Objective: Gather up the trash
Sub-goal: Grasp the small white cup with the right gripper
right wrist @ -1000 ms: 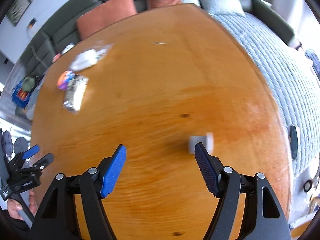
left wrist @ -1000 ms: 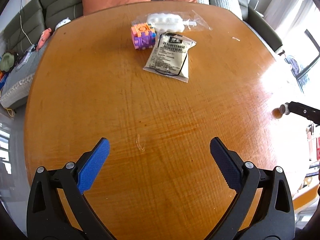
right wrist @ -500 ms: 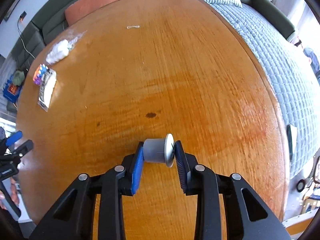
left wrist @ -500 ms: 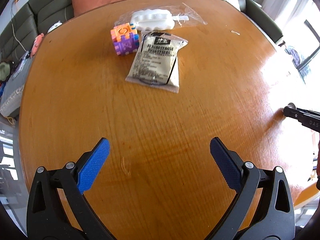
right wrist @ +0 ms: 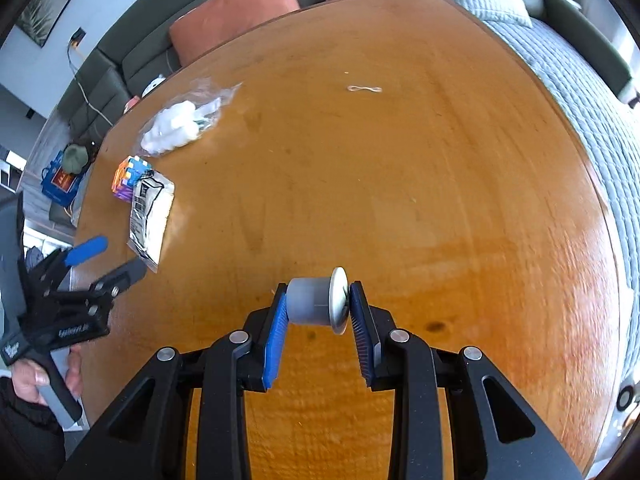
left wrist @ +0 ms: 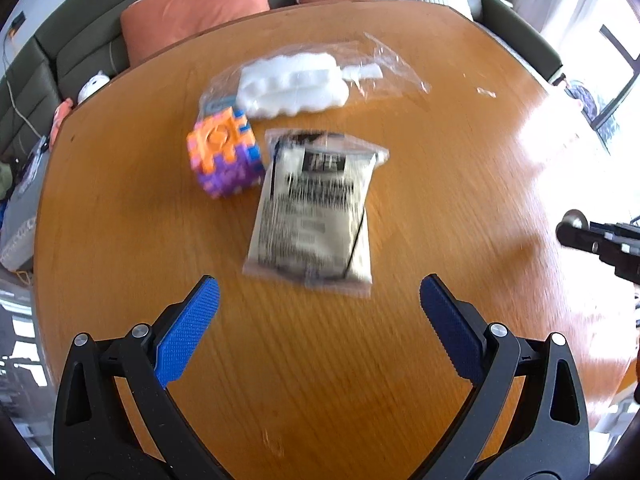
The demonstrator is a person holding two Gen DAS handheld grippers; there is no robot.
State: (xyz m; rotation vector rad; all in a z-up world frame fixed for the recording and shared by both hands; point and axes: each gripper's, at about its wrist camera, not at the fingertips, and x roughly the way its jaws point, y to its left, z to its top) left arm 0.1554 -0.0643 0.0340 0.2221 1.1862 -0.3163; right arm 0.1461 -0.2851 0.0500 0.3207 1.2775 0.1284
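The right gripper (right wrist: pixel 318 308) is clamped on a small grey capsule (right wrist: pixel 310 301), its pads pressing the capsule's base and flanged rim, so its axis runs across from finger to finger. The left gripper (left wrist: pixel 318 312) stands wide open and empty over the wooden table (left wrist: pixel 460 168). Taking the printed sachet (left wrist: pixel 314 210) as landmark: it lies flat just ahead of the left fingertips, long axis running away from them; the foam-block cube (left wrist: pixel 224 152) touches its far-left corner, the clear bag of white foam (left wrist: pixel 296 84) lies just beyond. The left hand is clearly nearer, so the sachet looks like its pick.
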